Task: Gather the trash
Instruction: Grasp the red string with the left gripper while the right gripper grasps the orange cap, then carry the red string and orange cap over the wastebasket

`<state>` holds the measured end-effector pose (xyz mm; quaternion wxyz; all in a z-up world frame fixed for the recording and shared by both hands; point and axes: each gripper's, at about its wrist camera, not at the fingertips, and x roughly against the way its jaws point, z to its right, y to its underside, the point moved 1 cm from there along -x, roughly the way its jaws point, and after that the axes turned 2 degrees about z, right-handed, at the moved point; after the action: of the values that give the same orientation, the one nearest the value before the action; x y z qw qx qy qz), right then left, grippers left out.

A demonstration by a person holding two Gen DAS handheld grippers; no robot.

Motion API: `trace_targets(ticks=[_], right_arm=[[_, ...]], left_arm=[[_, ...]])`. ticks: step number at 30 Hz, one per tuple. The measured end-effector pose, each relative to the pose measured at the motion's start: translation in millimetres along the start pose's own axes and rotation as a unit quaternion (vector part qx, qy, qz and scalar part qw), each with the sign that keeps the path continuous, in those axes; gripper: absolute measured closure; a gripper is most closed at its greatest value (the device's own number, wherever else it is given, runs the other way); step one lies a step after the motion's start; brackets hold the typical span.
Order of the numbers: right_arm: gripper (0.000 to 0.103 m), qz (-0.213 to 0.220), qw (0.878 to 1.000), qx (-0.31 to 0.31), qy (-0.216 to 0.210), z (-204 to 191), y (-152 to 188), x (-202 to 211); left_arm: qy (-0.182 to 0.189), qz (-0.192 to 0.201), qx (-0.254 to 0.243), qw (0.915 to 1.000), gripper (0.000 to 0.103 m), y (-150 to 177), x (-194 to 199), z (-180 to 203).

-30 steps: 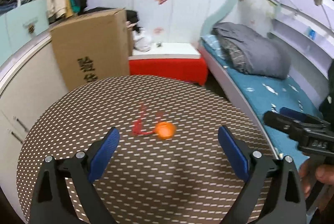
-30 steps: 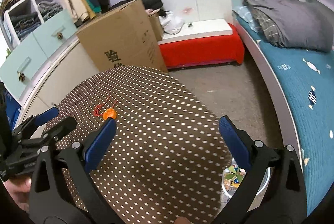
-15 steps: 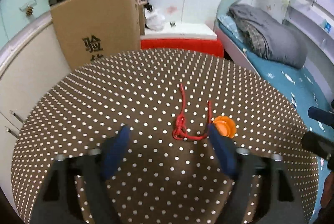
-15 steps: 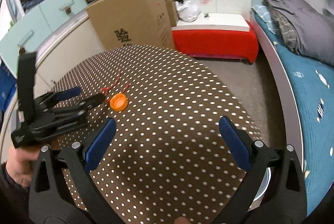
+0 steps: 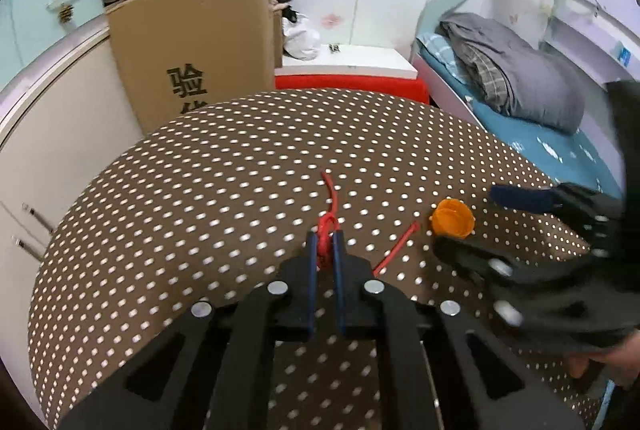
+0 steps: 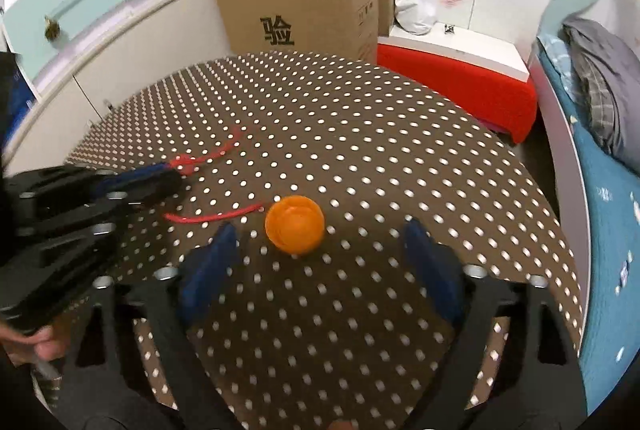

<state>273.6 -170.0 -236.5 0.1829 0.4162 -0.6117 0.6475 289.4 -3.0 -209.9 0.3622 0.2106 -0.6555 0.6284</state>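
Note:
A red string (image 5: pixel 331 195) with a knot lies on the brown dotted round table (image 5: pixel 224 165). My left gripper (image 5: pixel 325 236) is closing, and its blue pads pinch the knot between them; one loose end (image 5: pixel 396 250) trails off to the right. An orange bottle cap (image 6: pixel 295 224) lies just ahead of my right gripper (image 6: pixel 320 230). That gripper's jaws are closing, with the cap in front of the gap and both pads clear of it. In the right wrist view the left gripper (image 6: pixel 176 169) reaches in from the left onto the string (image 6: pixel 216 151).
A big cardboard box (image 5: pixel 192 53) stands behind the table beside a pale cabinet (image 5: pixel 48 133). A red bench with a white top (image 5: pixel 348 69) sits at the back. A blue bed with a grey blanket (image 5: pixel 516 77) runs along the right.
Both grippers came down and forward to the table. The left jaws went from wide open to pinched on the string's knot. The right jaws narrowed as they reached the orange cap.

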Motion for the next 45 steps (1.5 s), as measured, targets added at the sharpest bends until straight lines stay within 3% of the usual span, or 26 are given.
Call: trace_targets(ticks=[1,2,3,8,16,22,29,37,45], right_arm=[[0.036,0.003,1.0,0.014,0.016,-4.5,-1.3,-2.6],[0.062,0.005,1.0,0.02,0.015,-7.1,-2.6,-2.1],[0.073,0.006,1.0,0.023,0.012,-8.5,-3.2,-1.0],[0.073,0.022,1.0,0.012,-0.005,-4.3,2.3,23.3],[0.073,0.086,0.996,-0.021,-0.018,29.8,13.3,108.9],[0.073,0.142,0.987,-0.064,-0.023,69.8,24.5,183.2],[0.073,0.204,0.972,-0.116,0.001,127.0,43.2,258.2],[0.073,0.23,0.954,-0.182,0.054,194.4,79.7,299.4],[0.073,0.227,0.941,-0.237,0.084,250.5,117.3,310.4]], left_arm=[[-0.001,0.003,0.002,1.0,0.096,1.3,4.2,-2.1],[-0.002,0.006,0.004,1.0,0.096,2.8,8.7,-3.7],[-0.001,0.009,0.005,0.9999,0.096,4.1,13.6,-5.5],[0.006,0.03,0.013,0.9995,0.096,7.8,38.9,-4.0],[0.044,0.064,0.003,0.997,0.096,4.8,84.5,36.4],[0.075,0.093,-0.024,0.9925,0.096,-3.5,120.4,86.0],[0.108,0.12,-0.077,0.9839,0.096,-15.5,151.6,155.3],[0.148,0.133,-0.127,0.9718,0.096,-25.7,166.8,235.3],[0.18,0.124,-0.17,0.961,0.096,-27.0,159.9,308.2]])
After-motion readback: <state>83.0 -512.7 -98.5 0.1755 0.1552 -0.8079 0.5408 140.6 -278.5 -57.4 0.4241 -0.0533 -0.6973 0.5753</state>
